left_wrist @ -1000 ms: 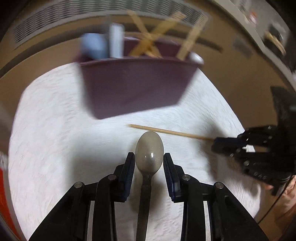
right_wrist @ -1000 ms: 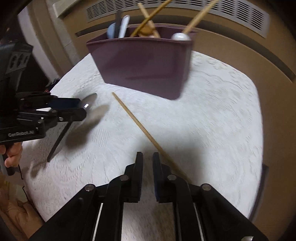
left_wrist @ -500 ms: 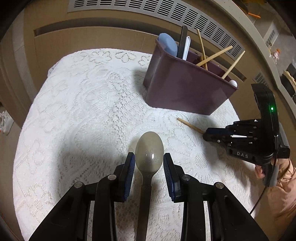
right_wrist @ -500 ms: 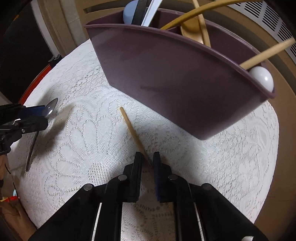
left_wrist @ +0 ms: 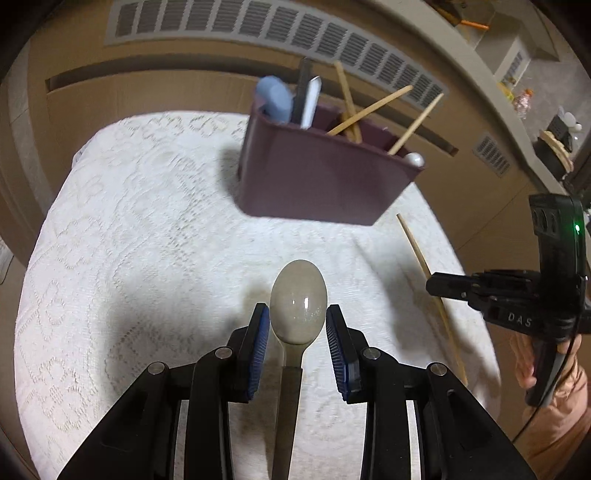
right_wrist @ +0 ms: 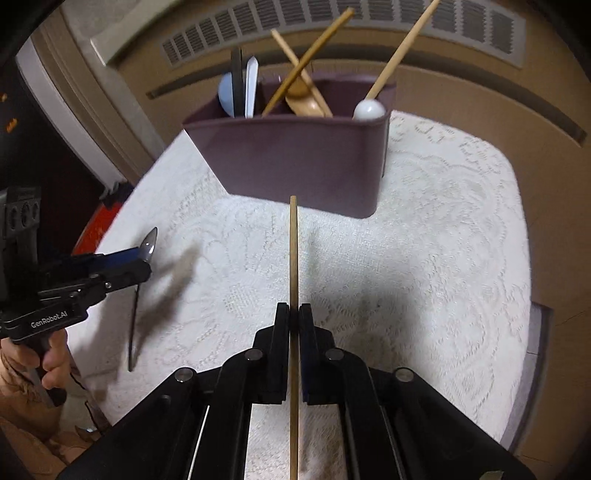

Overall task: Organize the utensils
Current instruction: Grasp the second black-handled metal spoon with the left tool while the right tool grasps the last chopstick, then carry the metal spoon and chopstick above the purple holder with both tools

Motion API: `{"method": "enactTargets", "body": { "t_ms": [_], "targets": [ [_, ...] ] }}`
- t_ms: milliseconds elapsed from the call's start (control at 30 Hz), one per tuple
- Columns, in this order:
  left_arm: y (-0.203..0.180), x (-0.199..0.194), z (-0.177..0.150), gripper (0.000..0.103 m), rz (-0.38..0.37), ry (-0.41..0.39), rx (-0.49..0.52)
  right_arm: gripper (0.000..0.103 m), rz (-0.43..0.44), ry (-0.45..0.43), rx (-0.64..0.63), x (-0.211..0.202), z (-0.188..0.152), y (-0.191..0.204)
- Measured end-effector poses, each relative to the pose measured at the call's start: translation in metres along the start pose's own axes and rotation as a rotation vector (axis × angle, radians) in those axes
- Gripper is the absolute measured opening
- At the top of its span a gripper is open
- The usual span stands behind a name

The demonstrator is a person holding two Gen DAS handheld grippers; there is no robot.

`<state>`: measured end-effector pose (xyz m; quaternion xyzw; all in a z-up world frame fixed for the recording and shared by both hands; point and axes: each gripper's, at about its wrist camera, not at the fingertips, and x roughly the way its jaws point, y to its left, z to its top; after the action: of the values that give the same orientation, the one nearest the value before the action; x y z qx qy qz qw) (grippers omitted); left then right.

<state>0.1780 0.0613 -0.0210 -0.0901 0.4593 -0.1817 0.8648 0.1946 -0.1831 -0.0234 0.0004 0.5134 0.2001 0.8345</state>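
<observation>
My left gripper [left_wrist: 297, 321] is shut on a grey spoon [left_wrist: 298, 310] with a dark handle, held above the lace cloth; the gripper also shows in the right wrist view [right_wrist: 146, 260]. My right gripper [right_wrist: 294, 314] is shut on a wooden chopstick [right_wrist: 293, 251] that points at the purple utensil caddy [right_wrist: 303, 162]. The chopstick [left_wrist: 424, 266] and the right gripper [left_wrist: 439, 286] also show in the left wrist view. The caddy [left_wrist: 321, 181] holds a blue utensil, dark and white handles, wooden sticks and a white ball-ended utensil.
The round table carries a white lace cloth [left_wrist: 147, 240]. A tan wall with vent grilles [left_wrist: 258, 29] curves behind the caddy. A red object [right_wrist: 99, 225] lies beyond the table's left edge. A hand [right_wrist: 51, 350] grips the left tool.
My right gripper has pulled back from the caddy and lifted the chopstick, which now runs straight between its fingers. My left gripper has moved a little nearer the caddy, still holding the spoon.
</observation>
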Motion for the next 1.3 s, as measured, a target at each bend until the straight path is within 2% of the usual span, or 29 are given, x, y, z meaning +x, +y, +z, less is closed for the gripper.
{"method": "enactTargets", "body": {
  "t_ms": [167,333,400,533,667,767,967,1133,1300],
  "targets": [
    [-0.023,-0.03,0.005,0.032,-0.009,-0.094,0.049,0.004,-0.021,-0.122,0.016,-0.037,-0.003,0.008],
    [-0.047,-0.076,0.02,0.032,-0.03,-0.228,0.097,0.004,-0.021,-0.283,0.002,-0.09,0.002,0.025],
    [-0.059,-0.098,0.031,0.032,-0.041,-0.299,0.127,0.004,-0.025,-0.355,-0.015,-0.117,0.009,0.033],
    [-0.082,-0.139,0.062,0.032,-0.05,-0.428,0.2,0.004,-0.094,-0.524,-0.061,-0.162,0.034,0.054],
    [-0.099,-0.167,0.094,0.032,-0.032,-0.55,0.247,0.004,-0.108,-0.644,-0.077,-0.193,0.063,0.069],
    [-0.1,-0.176,0.119,0.032,-0.055,-0.583,0.239,0.004,-0.126,-0.702,-0.076,-0.204,0.089,0.074],
    [-0.094,-0.176,0.151,0.032,-0.052,-0.633,0.224,0.004,-0.155,-0.724,-0.051,-0.191,0.13,0.063],
    [-0.084,-0.149,0.17,0.032,-0.042,-0.61,0.207,0.004,-0.181,-0.759,-0.026,-0.163,0.147,0.049],
    [-0.069,-0.106,0.184,0.032,-0.026,-0.566,0.177,0.004,-0.188,-0.748,-0.009,-0.127,0.16,0.037]
  ]
}}
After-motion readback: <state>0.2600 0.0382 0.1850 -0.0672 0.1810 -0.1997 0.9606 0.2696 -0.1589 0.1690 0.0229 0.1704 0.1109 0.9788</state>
